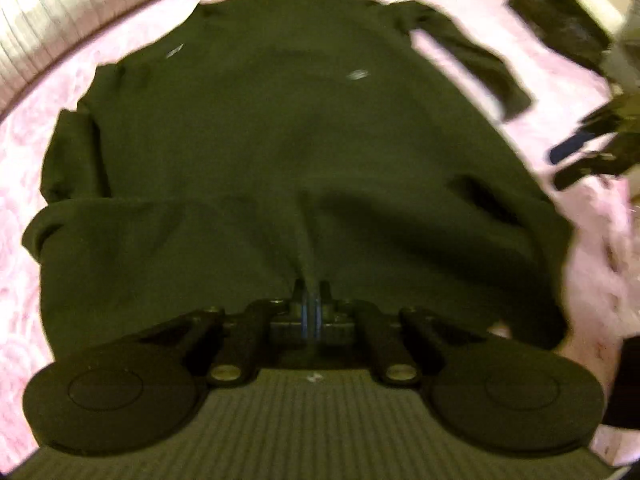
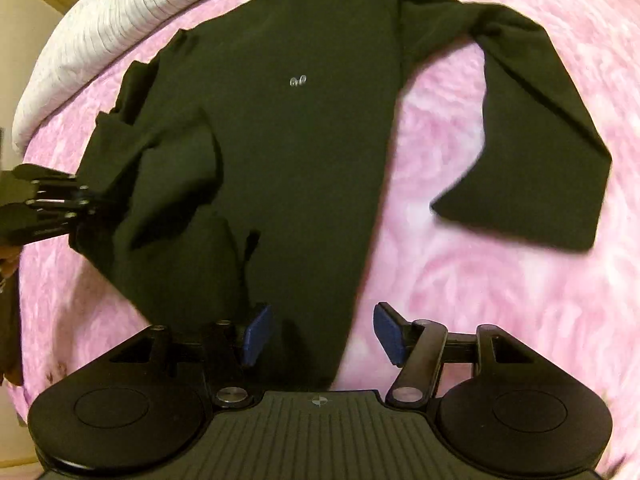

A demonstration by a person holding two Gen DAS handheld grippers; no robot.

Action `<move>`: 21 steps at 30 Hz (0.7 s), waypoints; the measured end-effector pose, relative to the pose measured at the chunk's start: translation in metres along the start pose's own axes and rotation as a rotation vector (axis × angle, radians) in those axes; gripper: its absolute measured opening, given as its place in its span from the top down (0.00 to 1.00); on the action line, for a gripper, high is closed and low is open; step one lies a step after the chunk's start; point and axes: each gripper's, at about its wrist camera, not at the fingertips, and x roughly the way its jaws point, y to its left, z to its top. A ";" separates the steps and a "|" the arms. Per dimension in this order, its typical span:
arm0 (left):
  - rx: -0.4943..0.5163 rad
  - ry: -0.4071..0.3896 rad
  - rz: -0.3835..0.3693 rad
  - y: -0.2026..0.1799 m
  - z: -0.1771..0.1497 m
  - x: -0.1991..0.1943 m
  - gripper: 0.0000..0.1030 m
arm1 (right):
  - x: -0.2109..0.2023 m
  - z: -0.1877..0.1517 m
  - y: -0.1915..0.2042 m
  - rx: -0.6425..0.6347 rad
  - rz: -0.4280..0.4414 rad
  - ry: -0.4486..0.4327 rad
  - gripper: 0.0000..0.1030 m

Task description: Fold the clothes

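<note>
Lying limp on the pink bed (image 2: 500,280), the soft dark sweatshirt (image 2: 280,140) is pinched by the clenched left claw (image 1: 312,312); the hem corner is straddled by the released right claw (image 2: 324,332).

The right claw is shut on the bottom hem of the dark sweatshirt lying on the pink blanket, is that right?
Not quite. The right claw is open: in the right wrist view its blue pads stand wide apart, pressing on nothing, with the bottom hem of the dark sweatshirt lying between them on the pink blanket.
</note>
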 end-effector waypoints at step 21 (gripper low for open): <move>-0.159 -0.059 0.016 -0.030 -0.140 -0.073 0.67 | 0.066 -0.141 0.162 0.044 -0.293 -0.147 0.19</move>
